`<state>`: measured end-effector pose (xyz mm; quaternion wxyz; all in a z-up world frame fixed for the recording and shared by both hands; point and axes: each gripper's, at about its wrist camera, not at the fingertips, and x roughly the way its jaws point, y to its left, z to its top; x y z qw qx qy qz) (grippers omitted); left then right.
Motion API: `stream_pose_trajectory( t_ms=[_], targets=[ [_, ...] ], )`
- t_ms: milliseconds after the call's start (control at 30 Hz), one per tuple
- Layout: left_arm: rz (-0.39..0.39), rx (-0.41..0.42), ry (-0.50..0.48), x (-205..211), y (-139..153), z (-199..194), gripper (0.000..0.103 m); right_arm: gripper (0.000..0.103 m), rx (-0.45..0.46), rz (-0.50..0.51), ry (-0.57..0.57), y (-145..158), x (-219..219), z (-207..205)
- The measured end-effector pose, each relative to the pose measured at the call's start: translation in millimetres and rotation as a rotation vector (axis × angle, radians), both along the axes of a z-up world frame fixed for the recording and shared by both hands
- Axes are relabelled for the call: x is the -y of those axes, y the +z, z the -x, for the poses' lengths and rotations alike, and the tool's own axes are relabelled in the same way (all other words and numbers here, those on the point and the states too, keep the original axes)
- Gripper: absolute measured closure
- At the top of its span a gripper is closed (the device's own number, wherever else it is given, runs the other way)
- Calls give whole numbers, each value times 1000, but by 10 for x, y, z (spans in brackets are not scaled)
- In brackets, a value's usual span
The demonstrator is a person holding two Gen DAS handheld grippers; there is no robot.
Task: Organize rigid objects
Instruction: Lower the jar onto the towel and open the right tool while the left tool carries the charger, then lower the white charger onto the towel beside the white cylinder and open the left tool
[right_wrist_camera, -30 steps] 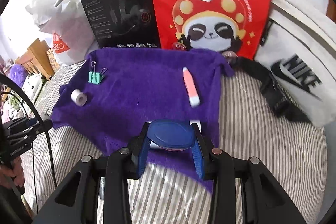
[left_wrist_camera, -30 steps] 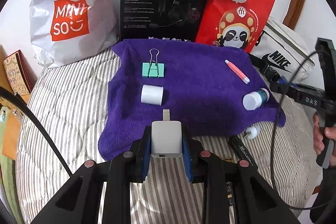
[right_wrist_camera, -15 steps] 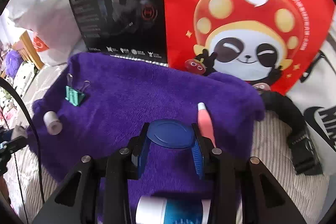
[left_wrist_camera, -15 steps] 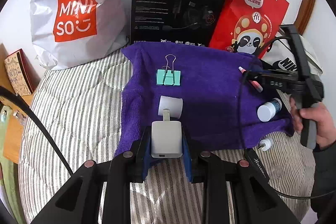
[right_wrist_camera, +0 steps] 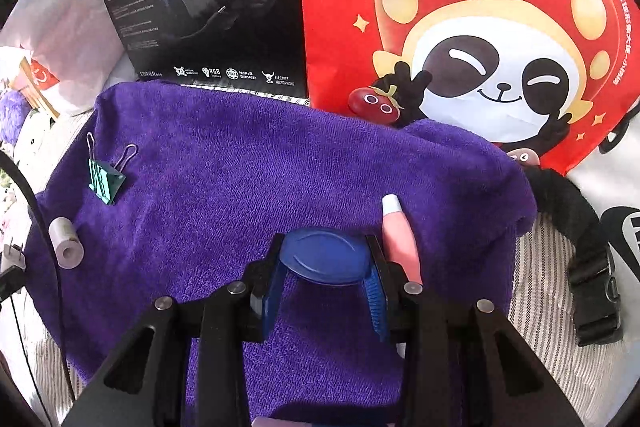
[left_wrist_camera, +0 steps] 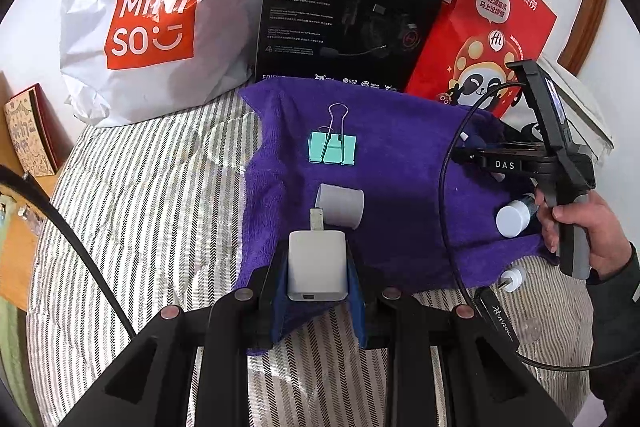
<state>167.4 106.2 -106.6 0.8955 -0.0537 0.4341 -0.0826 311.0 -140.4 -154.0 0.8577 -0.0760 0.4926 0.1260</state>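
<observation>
The left gripper point(left_wrist_camera: 318, 263) clamps a white plastic plug-in charger point(left_wrist_camera: 317, 264); just ahead lies a white paper roll point(left_wrist_camera: 341, 206), then a teal metal binder clip point(left_wrist_camera: 332, 149), on a purple fleece towel point(left_wrist_camera: 400, 163); the right gripper point(right_wrist_camera: 326, 259) grips a blue oval plastic lid point(right_wrist_camera: 325, 256); a pink tube point(right_wrist_camera: 400, 241) touches its right finger.

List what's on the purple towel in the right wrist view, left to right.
White roll → green binder clip → blue oval disc held in the right tool → pink tube.
</observation>
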Motion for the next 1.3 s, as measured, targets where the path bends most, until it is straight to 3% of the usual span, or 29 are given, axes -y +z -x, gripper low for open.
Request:
stream_pose_trajectory(
  t_ms=[200, 333, 867, 1300],
  targets=[
    [-2, -4, -5, 7, 1, 3, 78, 64, -8, 5, -2, -9, -7, -31],
    [-6, -5, -12, 15, 13, 41, 78, 41, -22, 15, 5, -2, -39, -25],
    [-12, -11, 10, 67, 58, 121, 78, 37, 26, 40, 18, 294, 33, 500],
    [31, 8, -40, 352, 110, -188, 78, 37, 48, -78, -40, 559, 450, 1182]
  ],
)
